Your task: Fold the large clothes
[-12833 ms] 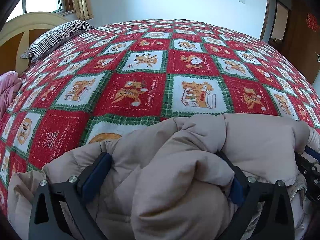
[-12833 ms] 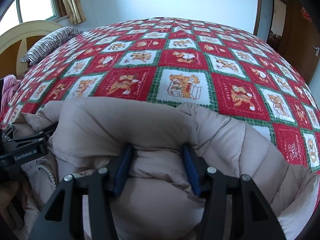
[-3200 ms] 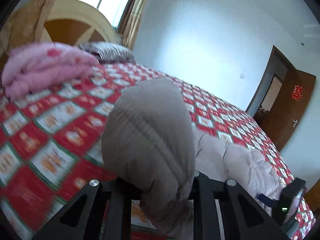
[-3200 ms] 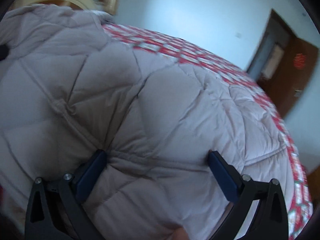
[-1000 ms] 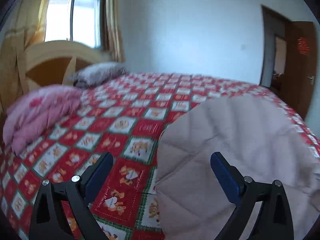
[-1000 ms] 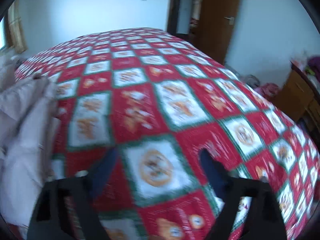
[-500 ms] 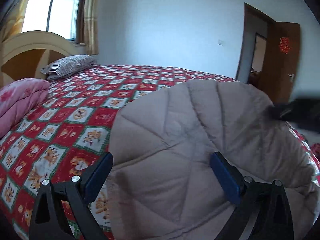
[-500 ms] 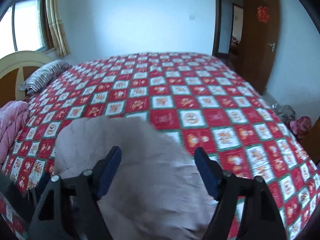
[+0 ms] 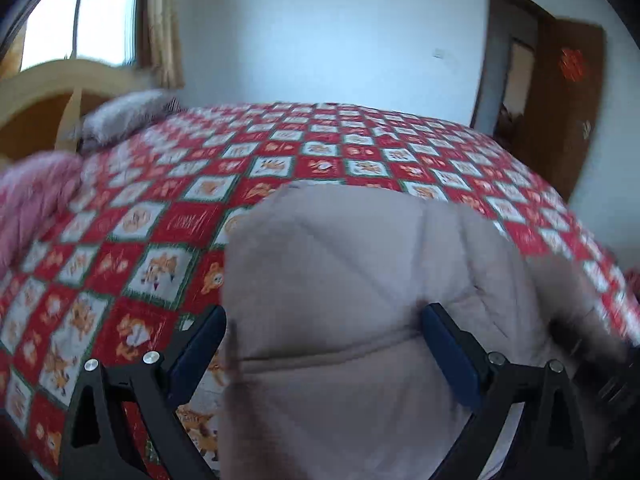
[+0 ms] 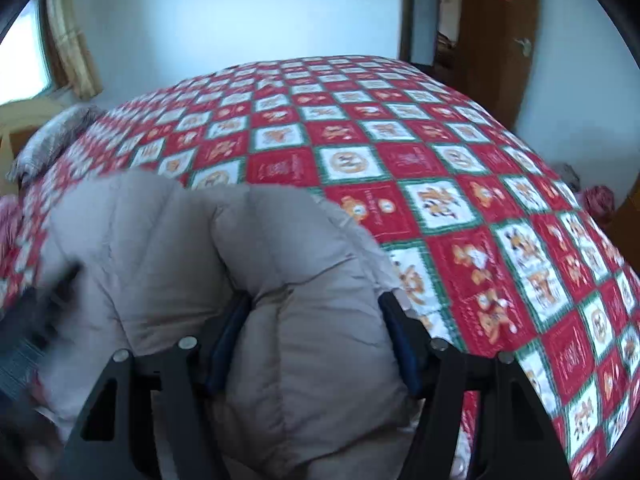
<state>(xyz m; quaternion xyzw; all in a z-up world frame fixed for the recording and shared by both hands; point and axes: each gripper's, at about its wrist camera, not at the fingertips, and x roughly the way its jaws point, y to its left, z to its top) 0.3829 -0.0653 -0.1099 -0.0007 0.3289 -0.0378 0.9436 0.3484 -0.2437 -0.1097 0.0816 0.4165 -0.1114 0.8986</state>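
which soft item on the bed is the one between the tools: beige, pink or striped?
The beige quilted coat: both the left tool and right tool straddle it. The pink bundle and striped pillow lie off by the headboard, untouched.

Beige quilted puffer jacket (image 9: 360,280) lies bunched in a puffy heap near the bed's front edge

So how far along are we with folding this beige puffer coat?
Partly done: the beige quilted puffer coat already lies bunched in thick layers on the red checked bedspread. In hand: the right claw pinches a padded fold, while the left claw straddles the coat's edge. Left: a final neat fold, then release.
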